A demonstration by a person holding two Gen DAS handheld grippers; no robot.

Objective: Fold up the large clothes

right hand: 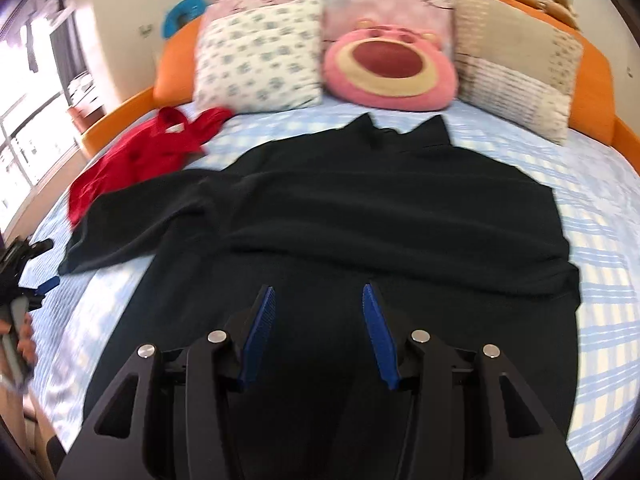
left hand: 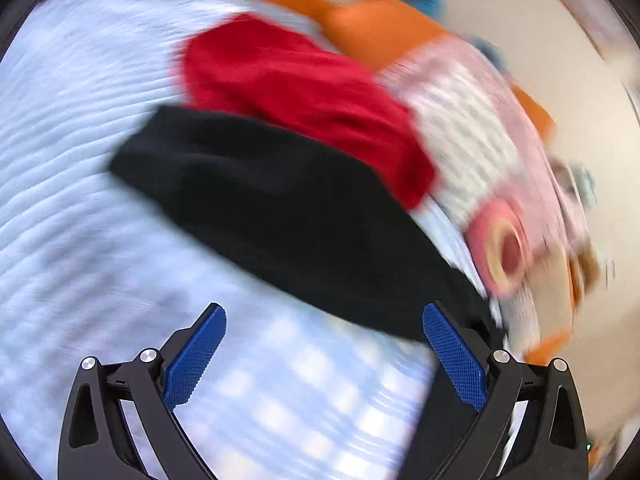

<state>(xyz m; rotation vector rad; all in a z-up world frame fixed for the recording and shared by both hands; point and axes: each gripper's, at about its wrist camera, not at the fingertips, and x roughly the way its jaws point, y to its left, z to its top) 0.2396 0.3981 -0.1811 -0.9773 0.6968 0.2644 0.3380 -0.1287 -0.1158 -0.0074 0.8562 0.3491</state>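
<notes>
Left tongs (left hand: pixel 324 356) wide, empty, black sweater's sleeve (left hand: pixel 256 200) just ahead. Right tongs (right hand: pixel 318 332) half-open, empty, over black sweater (right hand: pixel 384 208) lying flat on the bed (right hand: pixel 600 208). Soft, limp, probably heavyish knit; pinch sleeve cuff and hem corners.

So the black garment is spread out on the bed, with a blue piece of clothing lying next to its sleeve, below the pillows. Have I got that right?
Not quite. The clothing beside the black garment's sleeve is red, not blue; the right wrist view shows it plainly. The rest holds: the black garment is spread on the bed, below the pillows.
</notes>
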